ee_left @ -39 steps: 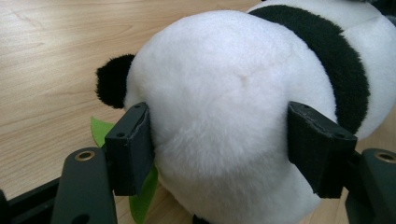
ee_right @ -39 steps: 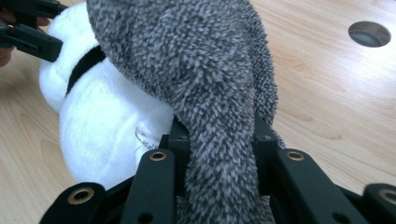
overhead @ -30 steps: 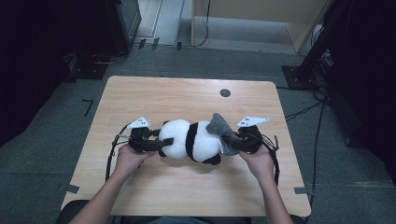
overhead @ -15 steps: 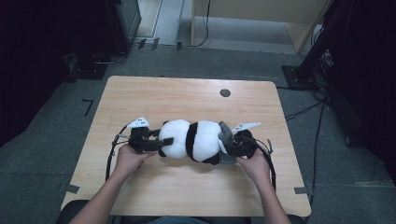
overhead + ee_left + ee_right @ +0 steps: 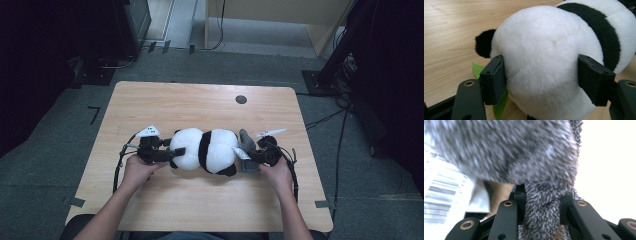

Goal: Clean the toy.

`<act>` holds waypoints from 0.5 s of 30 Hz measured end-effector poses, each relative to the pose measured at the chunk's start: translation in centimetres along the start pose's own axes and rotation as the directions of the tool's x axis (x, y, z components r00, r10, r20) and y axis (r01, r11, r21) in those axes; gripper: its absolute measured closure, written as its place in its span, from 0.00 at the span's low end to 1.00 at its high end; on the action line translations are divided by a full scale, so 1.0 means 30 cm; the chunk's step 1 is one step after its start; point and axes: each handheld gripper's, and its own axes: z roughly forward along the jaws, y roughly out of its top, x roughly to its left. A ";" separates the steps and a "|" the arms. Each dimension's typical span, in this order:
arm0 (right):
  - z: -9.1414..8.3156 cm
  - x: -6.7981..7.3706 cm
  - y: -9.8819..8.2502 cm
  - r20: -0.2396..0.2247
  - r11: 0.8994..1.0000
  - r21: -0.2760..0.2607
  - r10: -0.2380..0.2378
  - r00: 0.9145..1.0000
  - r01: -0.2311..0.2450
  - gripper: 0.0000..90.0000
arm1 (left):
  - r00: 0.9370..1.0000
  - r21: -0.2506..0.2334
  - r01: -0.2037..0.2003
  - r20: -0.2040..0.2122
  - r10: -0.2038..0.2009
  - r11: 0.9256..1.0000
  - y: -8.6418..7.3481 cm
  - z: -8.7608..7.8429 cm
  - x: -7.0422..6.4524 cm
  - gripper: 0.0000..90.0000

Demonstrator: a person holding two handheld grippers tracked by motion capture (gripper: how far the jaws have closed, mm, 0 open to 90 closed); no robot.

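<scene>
A black-and-white panda plush (image 5: pixel 205 150) lies on its side in the middle of the wooden table (image 5: pixel 200 105). My left gripper (image 5: pixel 175 152) is closed on its round white end (image 5: pixel 549 50), a pad pressed into each flank. A green leaf piece (image 5: pixel 477 70) pokes out under the plush. At the other end, my right gripper (image 5: pixel 248 155) is shut on a grey fuzzy fabric (image 5: pixel 246 138), which bunches between the jaws (image 5: pixel 541 212) and spreads above them (image 5: pixel 511 150). A white printed tag (image 5: pixel 446 195) hangs beside the fabric.
A dark round hole (image 5: pixel 241 99) sits in the tabletop toward the back. Cables trail from both grippers across the table and off its sides. Dark equipment (image 5: pixel 135 20) and a wooden cabinet (image 5: pixel 280 15) stand on the floor beyond the far edge.
The right gripper moved in toward the panda's end with the grey fabric, which now sits lower and more bunched. The left gripper and plush have barely shifted.
</scene>
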 end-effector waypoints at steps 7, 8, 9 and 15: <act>-0.111 -0.017 0.006 0.021 0.992 -0.122 0.037 0.999 -0.034 0.78 | 1.000 -0.001 -0.001 0.001 0.001 1.000 -0.001 0.000 0.001 0.32; -0.130 -0.011 0.009 0.023 0.989 -0.143 0.035 0.999 -0.032 0.78 | 1.000 -0.002 0.000 0.002 0.000 1.000 -0.001 0.001 0.001 0.32; -0.147 -0.001 0.016 0.026 0.986 -0.162 0.028 0.999 -0.023 0.78 | 1.000 -0.003 0.001 0.002 -0.001 1.000 -0.001 0.001 0.001 0.32; -0.216 0.081 0.060 0.025 0.973 -0.224 -0.047 0.999 0.051 0.78 | 1.000 -0.004 0.002 0.002 -0.002 1.000 -0.001 0.001 0.001 0.32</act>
